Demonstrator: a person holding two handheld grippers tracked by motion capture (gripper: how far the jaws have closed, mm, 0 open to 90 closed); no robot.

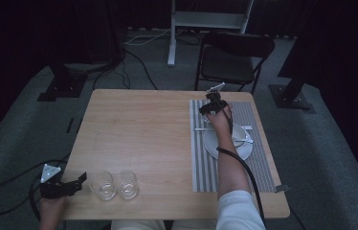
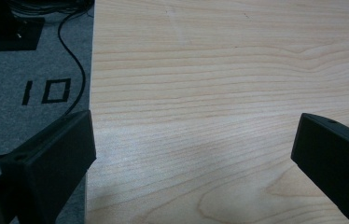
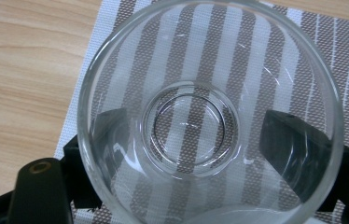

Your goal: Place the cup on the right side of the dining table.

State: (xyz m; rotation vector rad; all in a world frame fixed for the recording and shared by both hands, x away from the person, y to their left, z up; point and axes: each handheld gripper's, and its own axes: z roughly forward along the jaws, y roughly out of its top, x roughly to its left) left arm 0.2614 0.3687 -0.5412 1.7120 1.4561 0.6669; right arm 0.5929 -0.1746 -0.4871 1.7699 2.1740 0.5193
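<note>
Right gripper (image 3: 196,154) pinches my glass (image 3: 205,112) over the striped mat (image 3: 322,51) | left gripper (image 2: 193,154) spread wide, holding nothing | two glasses (image 1: 115,184) left, I think

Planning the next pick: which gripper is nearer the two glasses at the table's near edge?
Left. The left gripper sits just beside the two glasses, open; the right gripper is far across on the placemat.

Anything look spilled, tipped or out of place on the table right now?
Nothing stands out. The two glasses near the front edge stand upright; the plate with cutlery sits on the striped placemat. The right tool holds a clear glass over the mat, which looks empty and intact.
</note>
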